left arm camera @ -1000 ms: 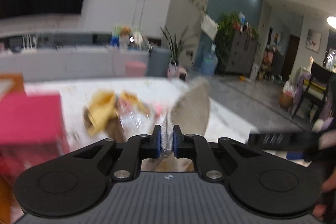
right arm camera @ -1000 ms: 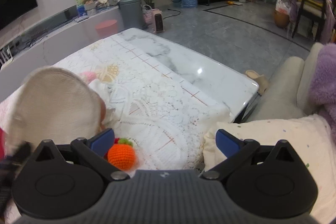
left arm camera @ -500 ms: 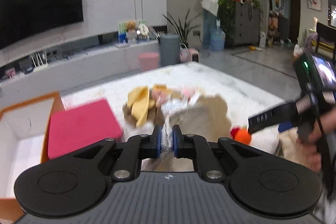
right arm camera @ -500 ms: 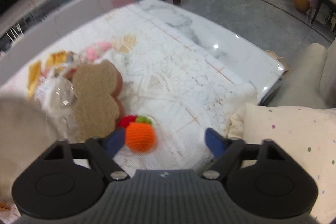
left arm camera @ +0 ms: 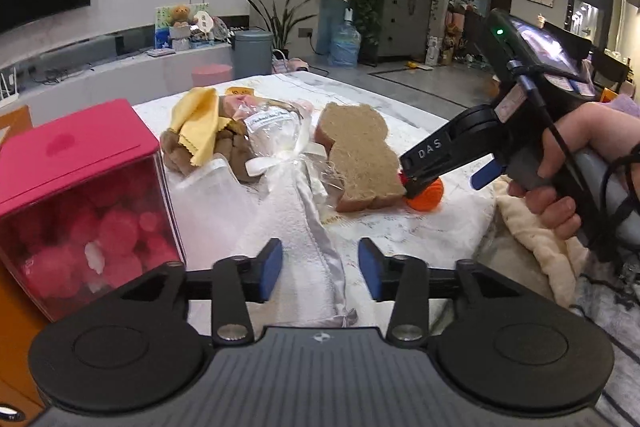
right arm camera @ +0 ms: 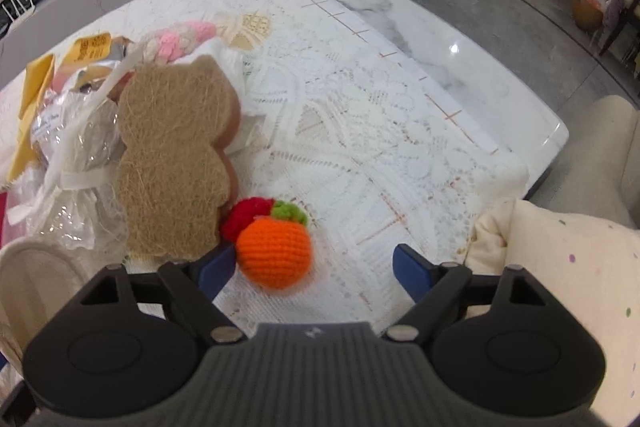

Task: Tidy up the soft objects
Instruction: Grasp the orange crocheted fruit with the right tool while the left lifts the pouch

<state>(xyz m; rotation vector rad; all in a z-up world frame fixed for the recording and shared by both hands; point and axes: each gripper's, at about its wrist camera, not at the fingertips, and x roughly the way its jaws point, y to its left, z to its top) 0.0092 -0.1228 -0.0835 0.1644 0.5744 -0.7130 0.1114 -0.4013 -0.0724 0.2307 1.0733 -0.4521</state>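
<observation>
Right wrist view: right gripper point(right arm camera: 314, 269) spread wide around the crocheted orange point(right arm camera: 273, 253), probably lining up a grab, while left gripper point(left arm camera: 319, 271) hangs open and empty over the white towel point(left arm camera: 296, 223).

R wrist view only. My right gripper point(right arm camera: 314, 265) has jaws spread wide, nothing between the pads, low over a white lace tablecloth point(right arm camera: 360, 131) on a white marble-top table point(right arm camera: 452, 39). Round orange crocheted ball w/ green leaf top point(right arm camera: 274, 253) sits just beside the L blue pad point(right arm camera: 214, 267), slightly blurred; can't tell if touching. Small red crocheted piece point(right arm camera: 246, 217) touches the ball's upper L. Tan bear-shaped fibre sponge point(right arm camera: 174, 163) lies flat, lower edge near the L pad. Clear cellophane bag tied w/ white ribbon point(right arm camera: 76, 155) to its L. Pink-and-cream knitted item point(right arm camera: 180, 37) behind the sponge. Cream dotted cushion point(right arm camera: 580, 267) at far R.
</observation>
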